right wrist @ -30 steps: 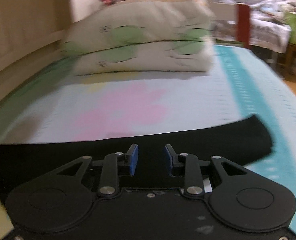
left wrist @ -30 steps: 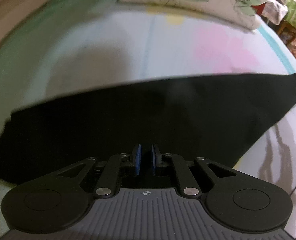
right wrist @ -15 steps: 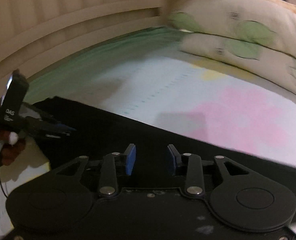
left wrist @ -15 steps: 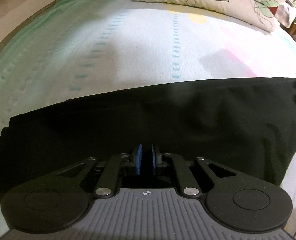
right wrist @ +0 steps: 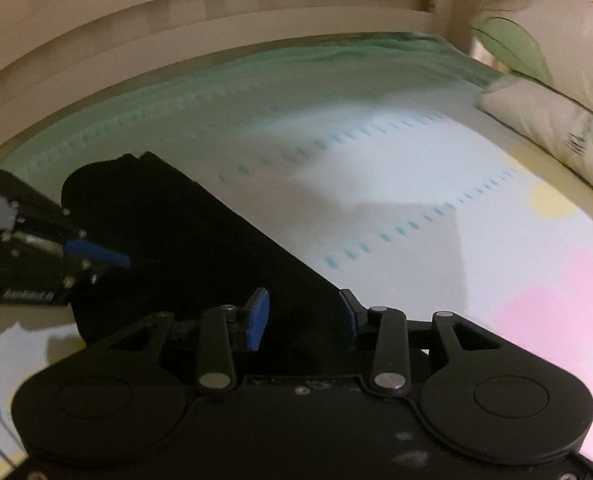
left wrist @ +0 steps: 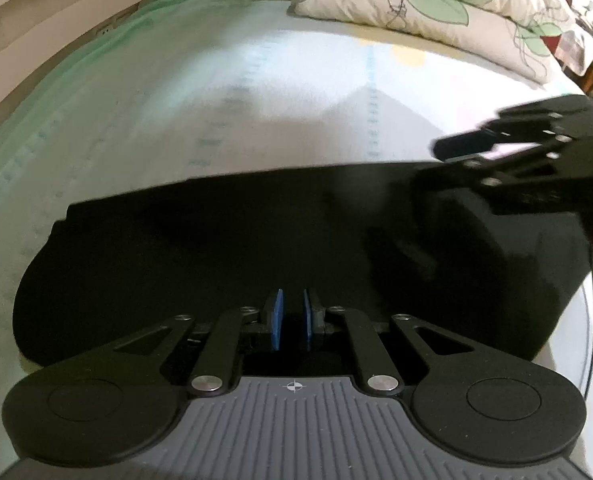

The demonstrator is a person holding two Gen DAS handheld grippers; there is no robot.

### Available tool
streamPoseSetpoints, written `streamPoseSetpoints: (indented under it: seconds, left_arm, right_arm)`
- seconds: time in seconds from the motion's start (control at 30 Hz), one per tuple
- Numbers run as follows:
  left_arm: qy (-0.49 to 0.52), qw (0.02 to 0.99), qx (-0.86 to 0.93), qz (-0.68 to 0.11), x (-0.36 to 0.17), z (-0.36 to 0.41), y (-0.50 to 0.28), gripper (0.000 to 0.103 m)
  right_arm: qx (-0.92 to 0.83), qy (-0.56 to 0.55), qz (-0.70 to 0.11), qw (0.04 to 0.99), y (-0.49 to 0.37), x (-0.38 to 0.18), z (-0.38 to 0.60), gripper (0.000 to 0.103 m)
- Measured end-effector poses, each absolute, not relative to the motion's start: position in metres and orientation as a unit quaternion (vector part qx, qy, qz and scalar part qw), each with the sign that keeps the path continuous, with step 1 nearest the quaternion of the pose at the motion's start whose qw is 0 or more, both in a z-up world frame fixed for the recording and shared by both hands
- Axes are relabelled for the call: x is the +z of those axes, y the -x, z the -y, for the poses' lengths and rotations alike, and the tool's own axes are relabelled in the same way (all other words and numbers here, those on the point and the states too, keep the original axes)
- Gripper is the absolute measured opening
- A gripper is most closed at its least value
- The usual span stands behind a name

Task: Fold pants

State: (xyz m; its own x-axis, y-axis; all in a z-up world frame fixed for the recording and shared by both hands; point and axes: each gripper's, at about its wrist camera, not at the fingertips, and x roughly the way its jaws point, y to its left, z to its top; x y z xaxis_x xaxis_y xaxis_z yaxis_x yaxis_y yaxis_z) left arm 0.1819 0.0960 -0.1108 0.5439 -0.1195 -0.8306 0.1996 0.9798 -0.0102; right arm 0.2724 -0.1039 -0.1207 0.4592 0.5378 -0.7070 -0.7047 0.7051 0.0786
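The black pants (left wrist: 256, 248) lie folded flat across the bed sheet (left wrist: 216, 100), and show in the right wrist view (right wrist: 200, 240) as a dark slab. My left gripper (left wrist: 291, 318) sits low over their near edge, its blue pads (left wrist: 275, 318) close together with a thin gap; whether cloth is pinched between them is hidden. My right gripper (right wrist: 302, 324) is open over the pants' far edge. It also shows at the right of the left wrist view (left wrist: 468, 148), above the cloth. The left gripper appears at the left of the right wrist view (right wrist: 96, 258).
Two leaf-print pillows (left wrist: 436, 4) are stacked at the head of the bed. A cream wooden bed rail (right wrist: 216, 28) runs along the far side. A thin black cable (left wrist: 590, 320) hangs at the right.
The right gripper has swung left and now hovers over the pants near the left gripper. The left gripper has stayed at the pants' near edge, its view turned a little left.
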Motion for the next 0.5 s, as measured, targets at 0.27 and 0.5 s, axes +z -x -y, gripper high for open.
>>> streamPoseSetpoints:
  seconds: [0.27,0.5]
  left_arm:
    - [-0.042,0.876,-0.083,-0.474,-0.114,-0.105,-0.182,0.011]
    - [-0.045,0.882,-0.081,-0.462,-0.108,-0.107,-0.184,0.011]
  right_arm:
    - [0.416,0.192,-0.34,0.821,-0.272,-0.152,0.073,0.031]
    - [0.414,0.194,-0.32,0.83,-0.265,-0.142,0.079,0.003]
